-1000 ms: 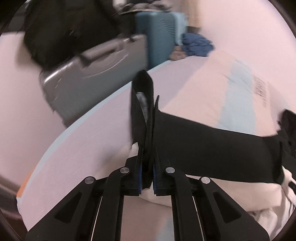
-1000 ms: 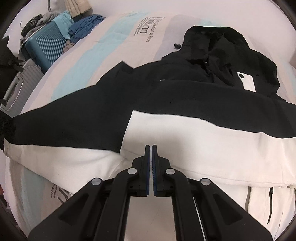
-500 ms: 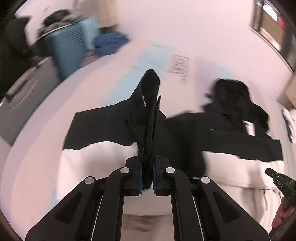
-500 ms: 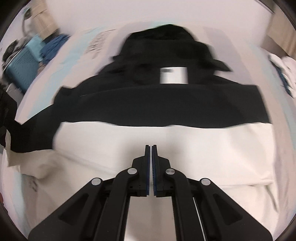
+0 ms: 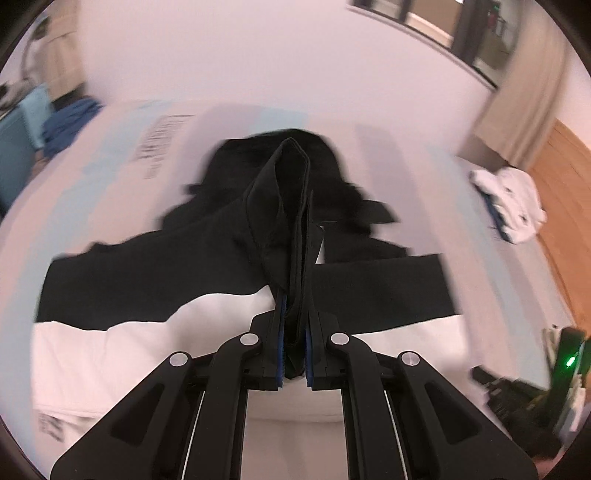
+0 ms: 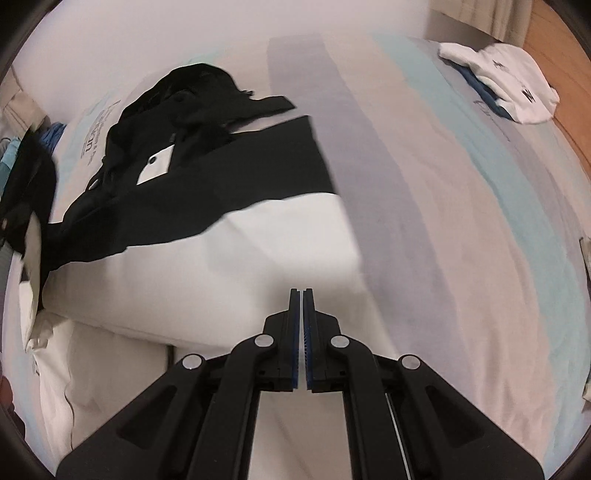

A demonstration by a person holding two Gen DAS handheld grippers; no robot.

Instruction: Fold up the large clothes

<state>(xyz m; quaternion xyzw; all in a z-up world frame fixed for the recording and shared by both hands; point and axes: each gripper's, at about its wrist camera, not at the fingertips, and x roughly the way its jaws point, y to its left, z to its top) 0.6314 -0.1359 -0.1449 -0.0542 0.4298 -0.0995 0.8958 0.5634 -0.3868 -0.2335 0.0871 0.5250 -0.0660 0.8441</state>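
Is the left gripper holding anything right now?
Yes. The left gripper is shut on a black sleeve cuff of the jacket, which sticks up between its jaws.

Bed's got a striped sheet [image 6: 461,155] on it, pale pink, grey and light blue bands, with some printed lettering [image 5: 159,142] near the far left that's too smeared to read. Over at the right edge of the bed there's a folded white garment [image 6: 506,88] sitting on top of something dark blue. Far left has a crumpled blue cloth [image 5: 68,122] next to a teal suitcase [image 5: 18,129]. Beige curtain [image 5: 524,77] hangs at the right by a dark window [image 5: 469,33], wooden panel [image 5: 565,177] below it.
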